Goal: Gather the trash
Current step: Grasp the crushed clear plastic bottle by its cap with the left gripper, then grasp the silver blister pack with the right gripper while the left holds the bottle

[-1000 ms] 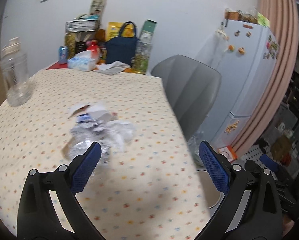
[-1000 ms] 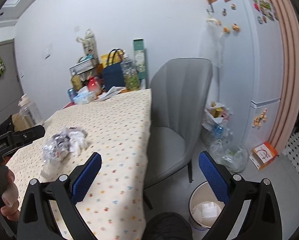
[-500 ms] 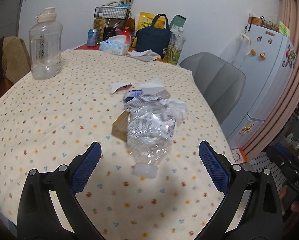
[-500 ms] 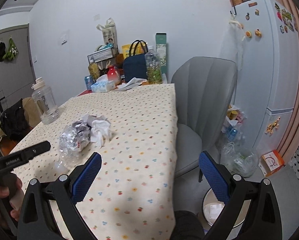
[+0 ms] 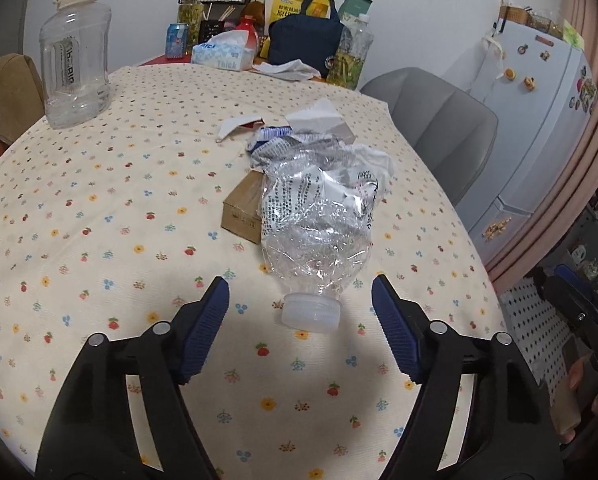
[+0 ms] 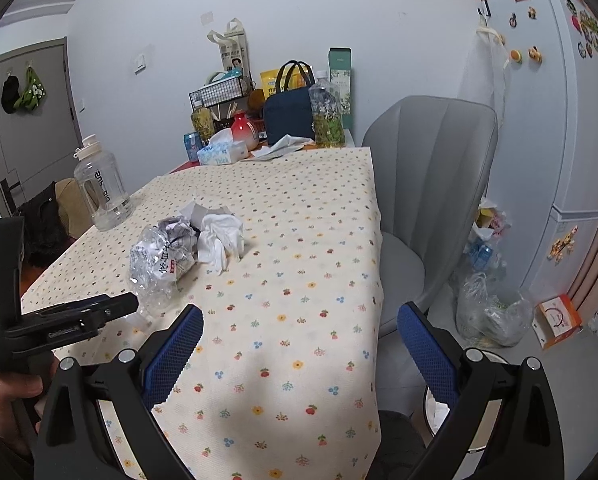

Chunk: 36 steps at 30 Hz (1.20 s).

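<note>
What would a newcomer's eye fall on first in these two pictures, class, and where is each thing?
First, the crushed clear bottle lying mid-table, cap toward the camera, on a heap of crumpled paper. The left gripper frames its cap end, jaws closing with the cap between them but not yet touched. A big clear jug stands upright at the table's far left, and the right gripper hangs open over the flowered tablecloth.

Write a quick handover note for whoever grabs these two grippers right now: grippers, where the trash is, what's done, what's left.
Left gripper: closing, fingers either side of the crushed clear plastic bottle's white cap, not yet touching.
Right gripper: open, empty, over the table edge.
Trash: bottle, crumpled white tissue, small brown cardboard box and torn wrappers, all piled mid-table on the flowered tablecloth.
Done: nothing collected.
Left: grip bottle, bin everything; round bin stands on the floor beside the table.
</note>
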Tool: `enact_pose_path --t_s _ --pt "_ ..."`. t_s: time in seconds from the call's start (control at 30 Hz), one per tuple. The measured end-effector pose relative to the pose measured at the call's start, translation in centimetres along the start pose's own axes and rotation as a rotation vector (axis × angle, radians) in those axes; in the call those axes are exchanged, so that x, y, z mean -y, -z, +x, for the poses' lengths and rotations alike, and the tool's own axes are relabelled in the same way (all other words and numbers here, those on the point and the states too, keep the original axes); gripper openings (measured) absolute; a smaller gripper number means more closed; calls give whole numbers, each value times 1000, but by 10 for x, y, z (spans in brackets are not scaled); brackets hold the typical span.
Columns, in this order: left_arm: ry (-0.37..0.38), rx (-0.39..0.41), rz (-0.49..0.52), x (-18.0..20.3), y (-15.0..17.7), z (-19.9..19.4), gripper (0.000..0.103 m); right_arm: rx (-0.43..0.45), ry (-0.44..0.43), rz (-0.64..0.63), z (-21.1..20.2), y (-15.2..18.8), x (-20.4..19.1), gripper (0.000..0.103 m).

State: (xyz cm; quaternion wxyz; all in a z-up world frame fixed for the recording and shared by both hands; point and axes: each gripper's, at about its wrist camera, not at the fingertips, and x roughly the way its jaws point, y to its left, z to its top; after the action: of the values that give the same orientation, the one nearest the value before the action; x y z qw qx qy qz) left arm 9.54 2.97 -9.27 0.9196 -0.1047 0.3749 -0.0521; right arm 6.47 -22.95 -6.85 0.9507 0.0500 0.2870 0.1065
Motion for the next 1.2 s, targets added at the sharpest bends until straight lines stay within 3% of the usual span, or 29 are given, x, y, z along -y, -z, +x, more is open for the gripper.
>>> enact_pose_path --t_s 0.23,0.37,0.5,0.93,1.2 --pt "7 -44 15 11 -2 15 65 -14 -1 21 5 2 9 95" --pt "20 -78 8 13 -1 21 38 -7 -1 24 3 0 9 95" --pt "30 -62 1 13 -1 13 33 -2 -3 18 0 -2 7 95" --pt "45 124 -16 7 -32 -60 32 31 -29 -8 -9 -15 -10 95" --pt "12 169 -61 -15 -40 -78 32 38 -47 -26 -11 -22 -19 95"
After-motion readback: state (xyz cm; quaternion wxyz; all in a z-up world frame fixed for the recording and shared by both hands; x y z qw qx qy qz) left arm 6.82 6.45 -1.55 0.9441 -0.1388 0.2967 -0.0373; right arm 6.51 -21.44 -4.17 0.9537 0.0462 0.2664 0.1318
